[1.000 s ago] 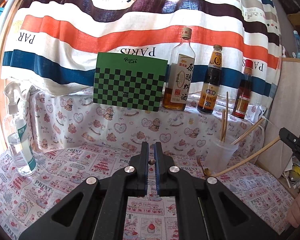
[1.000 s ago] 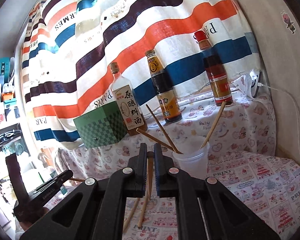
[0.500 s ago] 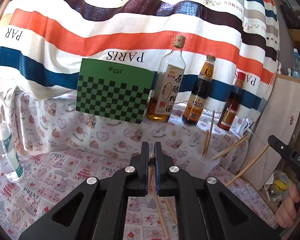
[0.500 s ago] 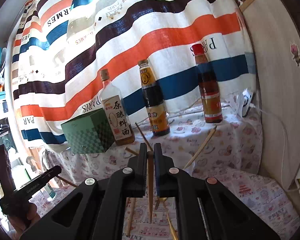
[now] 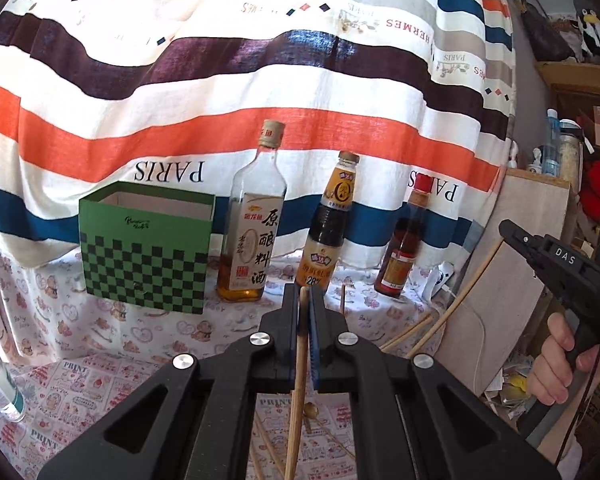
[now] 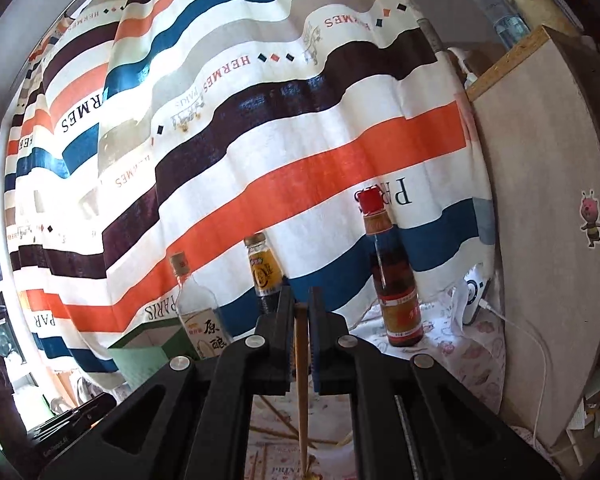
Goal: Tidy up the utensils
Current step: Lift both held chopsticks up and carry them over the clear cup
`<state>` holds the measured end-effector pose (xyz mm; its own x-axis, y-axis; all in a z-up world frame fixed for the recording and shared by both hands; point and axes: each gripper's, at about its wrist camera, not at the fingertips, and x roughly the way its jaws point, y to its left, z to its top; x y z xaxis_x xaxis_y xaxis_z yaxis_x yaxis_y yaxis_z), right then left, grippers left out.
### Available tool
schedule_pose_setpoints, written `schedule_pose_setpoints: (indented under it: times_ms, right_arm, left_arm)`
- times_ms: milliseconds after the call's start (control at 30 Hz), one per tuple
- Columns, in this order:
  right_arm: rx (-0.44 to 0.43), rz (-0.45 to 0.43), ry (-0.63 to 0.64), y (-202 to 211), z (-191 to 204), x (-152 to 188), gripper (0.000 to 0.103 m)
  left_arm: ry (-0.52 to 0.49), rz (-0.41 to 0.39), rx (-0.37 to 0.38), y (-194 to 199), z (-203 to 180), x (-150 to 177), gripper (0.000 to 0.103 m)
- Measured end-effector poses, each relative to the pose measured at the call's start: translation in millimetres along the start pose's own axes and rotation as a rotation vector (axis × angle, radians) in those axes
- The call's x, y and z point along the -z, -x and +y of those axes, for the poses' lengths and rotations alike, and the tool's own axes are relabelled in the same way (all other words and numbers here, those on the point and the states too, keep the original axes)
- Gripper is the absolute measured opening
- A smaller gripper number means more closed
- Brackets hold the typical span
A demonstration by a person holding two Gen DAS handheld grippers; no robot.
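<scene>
My left gripper is shut on a wooden stick that hangs down between its fingers. My right gripper is shut on another thin wooden stick, also hanging down; it shows from the side in the left wrist view, with its stick slanting down to the left. Both grippers are raised above the table. Several more sticks and a small spoon end lie or stand below, mostly hidden by the gripper bodies. The plastic cup is hidden.
A green checkered box and three sauce bottles stand on the raised back ledge before a striped curtain. A spray bottle stands far left. A wooden board walls off the right side.
Both grippers have risen and tilted up with their sticks. The cup and table surface have dropped out of view; the curtain now fills most of both views.
</scene>
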<state>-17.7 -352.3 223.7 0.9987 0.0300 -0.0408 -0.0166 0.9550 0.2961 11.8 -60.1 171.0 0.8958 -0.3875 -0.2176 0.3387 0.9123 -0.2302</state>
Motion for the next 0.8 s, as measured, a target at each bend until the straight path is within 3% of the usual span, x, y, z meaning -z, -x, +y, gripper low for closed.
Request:
schedule_pose_setpoints:
  times_ms: [467,600,800]
  right_arm:
    - [0.074,-0.039,-0.035,-62,-34,8,0.007]
    - [0.093,0.019,-0.020,-81,-40,15,0.007]
    - [0.054,0.145,-0.049,-106,-52,27,0.008]
  left_arm:
    - [-0.098,-0.026,0.008,-87,-83,-64,0.004]
    - [-0.102,-0.055,-0.003,-108,-95,-59,0.004]
    - [-0.057,-0.090,-0.056,-138,-94,-52,0.004]
